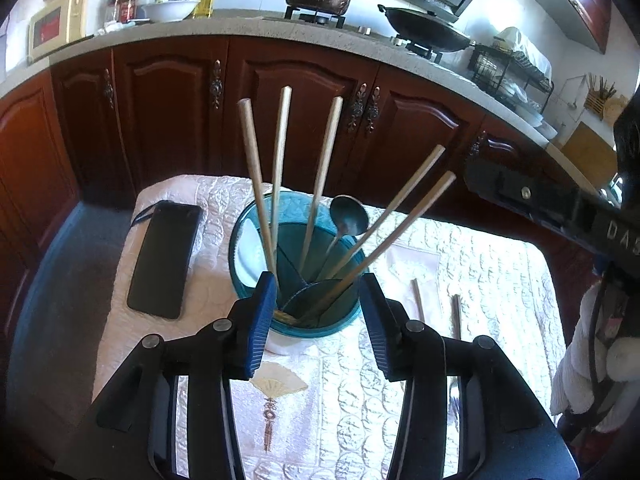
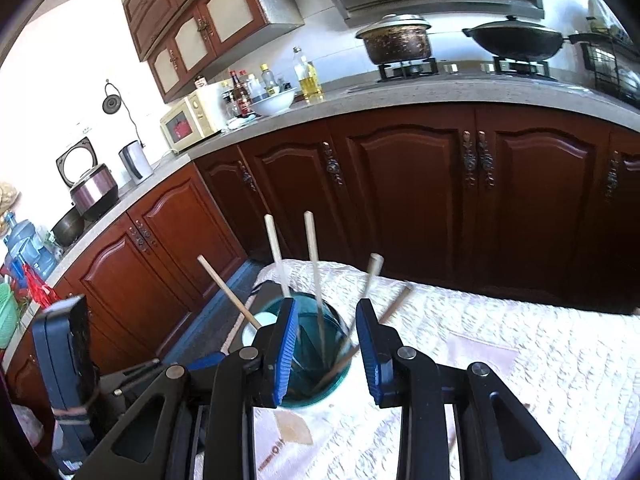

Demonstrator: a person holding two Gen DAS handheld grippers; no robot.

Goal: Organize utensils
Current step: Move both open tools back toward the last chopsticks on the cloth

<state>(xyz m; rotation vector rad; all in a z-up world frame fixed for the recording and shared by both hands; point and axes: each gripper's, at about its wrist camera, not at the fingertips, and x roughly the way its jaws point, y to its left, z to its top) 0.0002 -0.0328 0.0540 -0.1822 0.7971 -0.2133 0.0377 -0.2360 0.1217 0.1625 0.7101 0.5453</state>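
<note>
A teal utensil holder (image 1: pixel 320 312) stands on the white quilted table (image 1: pixel 480 264). It holds several wooden chopsticks (image 1: pixel 256 184) and a dark metal spoon (image 1: pixel 348 214). My left gripper (image 1: pixel 318 320) is open, its jaws on either side of the holder's near rim, apart from it. Two more chopsticks (image 1: pixel 418 304) lie on the cloth to the right. In the right wrist view my right gripper (image 2: pixel 326 344) is open and empty just above the holder (image 2: pixel 316 376), with chopsticks (image 2: pixel 314 264) standing up between its blue pads.
A black phone (image 1: pixel 166 260) lies on the table left of the holder. The right gripper's body (image 1: pixel 560 208) hangs at upper right. Dark wood cabinets (image 2: pixel 400 184) and a counter with pots stand behind the table. One chopstick (image 2: pixel 394 304) lies on the cloth beyond the holder.
</note>
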